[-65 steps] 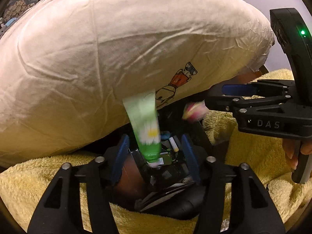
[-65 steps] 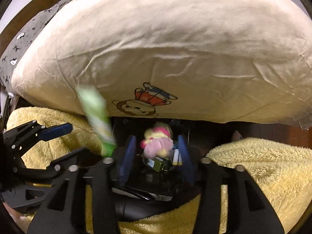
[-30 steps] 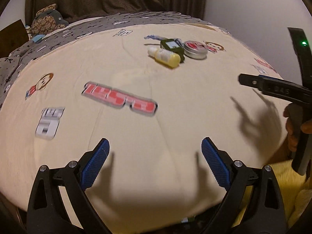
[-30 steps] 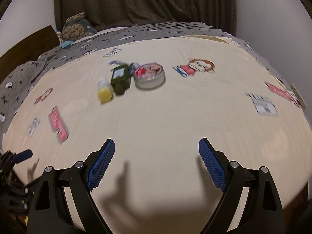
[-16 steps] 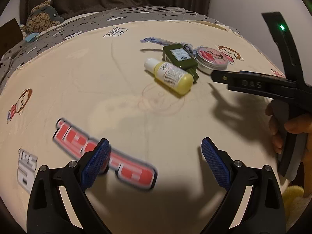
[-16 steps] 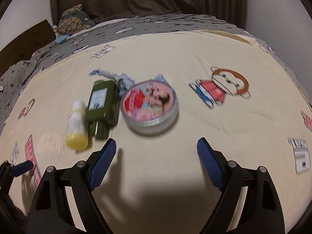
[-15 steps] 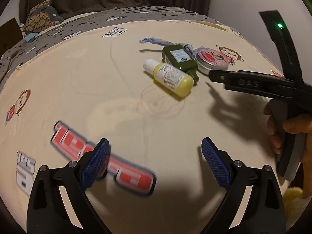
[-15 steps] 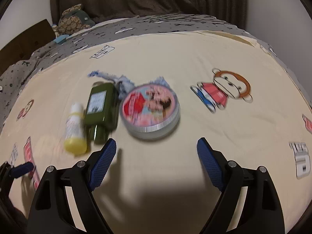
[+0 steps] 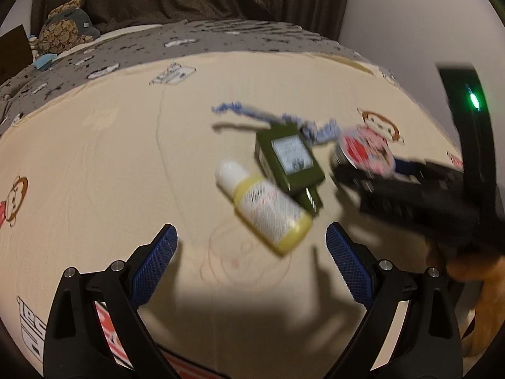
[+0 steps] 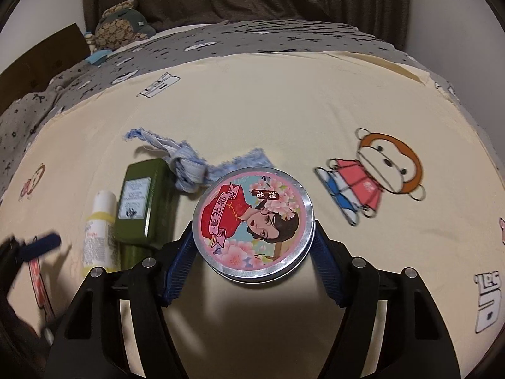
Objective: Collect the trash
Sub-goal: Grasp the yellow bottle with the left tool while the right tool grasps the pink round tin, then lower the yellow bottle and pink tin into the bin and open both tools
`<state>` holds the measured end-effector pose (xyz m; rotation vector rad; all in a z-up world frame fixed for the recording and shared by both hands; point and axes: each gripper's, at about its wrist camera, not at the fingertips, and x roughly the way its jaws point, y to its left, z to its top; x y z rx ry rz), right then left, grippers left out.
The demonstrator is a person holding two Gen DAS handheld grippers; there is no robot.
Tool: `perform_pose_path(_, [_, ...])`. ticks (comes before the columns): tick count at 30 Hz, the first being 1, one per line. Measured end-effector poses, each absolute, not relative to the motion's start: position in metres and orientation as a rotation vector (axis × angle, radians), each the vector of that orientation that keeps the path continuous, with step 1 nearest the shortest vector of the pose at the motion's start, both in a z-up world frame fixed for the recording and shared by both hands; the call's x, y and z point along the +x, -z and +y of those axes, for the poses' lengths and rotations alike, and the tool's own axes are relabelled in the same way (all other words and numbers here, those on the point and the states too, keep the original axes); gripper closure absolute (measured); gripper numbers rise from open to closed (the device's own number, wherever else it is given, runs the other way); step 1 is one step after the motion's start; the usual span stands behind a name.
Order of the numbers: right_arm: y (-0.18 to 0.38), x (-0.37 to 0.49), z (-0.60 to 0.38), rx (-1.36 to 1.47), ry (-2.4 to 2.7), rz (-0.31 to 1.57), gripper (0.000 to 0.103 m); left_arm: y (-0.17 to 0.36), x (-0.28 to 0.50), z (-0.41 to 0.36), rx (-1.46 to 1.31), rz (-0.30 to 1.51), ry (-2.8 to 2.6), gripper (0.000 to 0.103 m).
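Trash sits in a small cluster on the cream sheet, with the round tin as the landmark: a green bottle just left of it, a yellow bottle beyond that, and a blue rag behind. The right gripper straddles the tin, pads at or very near its rim, seemingly about to lift it. The left gripper hangs wide open and empty short of the yellow bottle, likely lining up on it.

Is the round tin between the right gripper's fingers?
Yes, the tin sits between the right gripper's two blue pads, which lie against its sides.
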<state>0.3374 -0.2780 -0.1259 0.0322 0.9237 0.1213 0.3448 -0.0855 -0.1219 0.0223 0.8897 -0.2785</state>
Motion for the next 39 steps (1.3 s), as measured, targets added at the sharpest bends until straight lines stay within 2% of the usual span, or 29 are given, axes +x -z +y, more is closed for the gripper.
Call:
perform_pose_path(4, [0.124,0.325,-0.289,0.043,-0.126,0.921,0.033,0.118,0.360,-0.091,0.054,0.894,0.228,0.014])
perform_pose_path(6, [0.123,0.318,-0.293,0.042,-0.130,0.917,0.033,0.120,0.366,-0.094,0.063,0.912,0.217,0.021])
perform_pose_path(10, [0.122,0.310,-0.300,0.046,-0.141,0.913,0.033,0.130,0.374,-0.099,0.078,0.957,0.226,0.026])
perform_pose_path(13, [0.123,0.305,-0.305,0.056,-0.145,0.913,0.033,0.133,0.377,-0.103,0.065,0.967,0.248,0.038])
perform_pose_path(15, [0.123,0.302,-0.307,0.063,-0.145,0.913,0.033,0.137,0.379,-0.107,0.057,0.988,0.279,0.054])
perform_pose_path(17, [0.122,0.299,-0.309,0.072,-0.145,0.914,0.033,0.141,0.379,-0.113,0.072,1.004,0.284,0.059])
perform_pose_path(27, [0.108,0.270,-0.306,0.062,-0.152,0.887,0.033,0.135,0.360,-0.109,0.091,0.982,0.292,0.071])
perform_pose_path(39, [0.082,0.185,-0.282,0.028,-0.189,0.847,0.033,0.093,0.238,-0.074,0.099,0.853,0.324,0.074])
